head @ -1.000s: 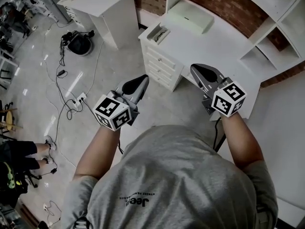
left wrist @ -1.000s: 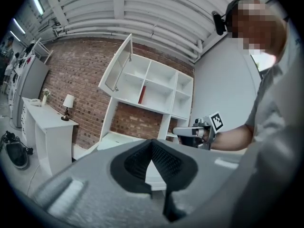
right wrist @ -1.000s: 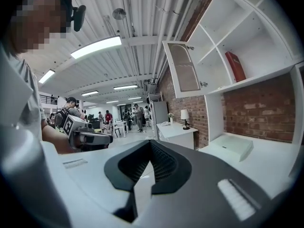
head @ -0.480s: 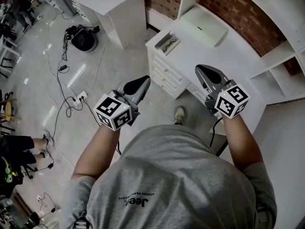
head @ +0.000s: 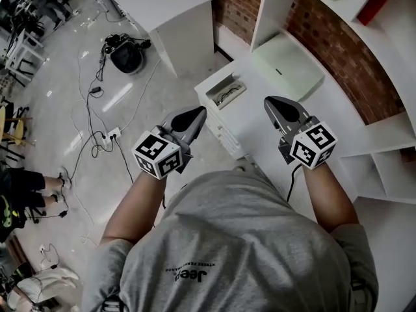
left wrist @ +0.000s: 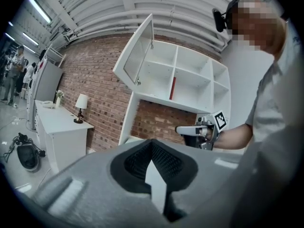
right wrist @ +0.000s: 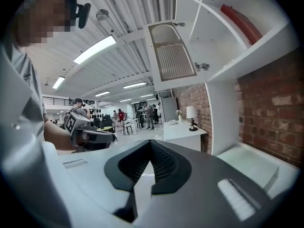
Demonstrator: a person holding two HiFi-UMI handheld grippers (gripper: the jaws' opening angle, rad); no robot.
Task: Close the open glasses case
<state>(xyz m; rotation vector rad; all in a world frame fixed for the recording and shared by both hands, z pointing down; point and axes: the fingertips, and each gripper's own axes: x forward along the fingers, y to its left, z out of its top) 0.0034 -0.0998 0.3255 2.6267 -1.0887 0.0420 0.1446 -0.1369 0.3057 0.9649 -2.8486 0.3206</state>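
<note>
Both tools advanced; glasses case (head: 225, 93) ahead between left tool (head: 194, 114), right tool (head: 273, 103)

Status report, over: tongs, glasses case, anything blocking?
Left tongs shut, empty. Right tongs shut, empty. Glasses case open on the white desk, untouched. Nothing blocking it.

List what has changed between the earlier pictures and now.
The person has stepped toward the white desk: the open glasses case on it now lies nearer, just ahead of the left gripper and the right gripper. Nothing was taken hold of or let go. Both grippers stay shut, empty, side by side.
</note>
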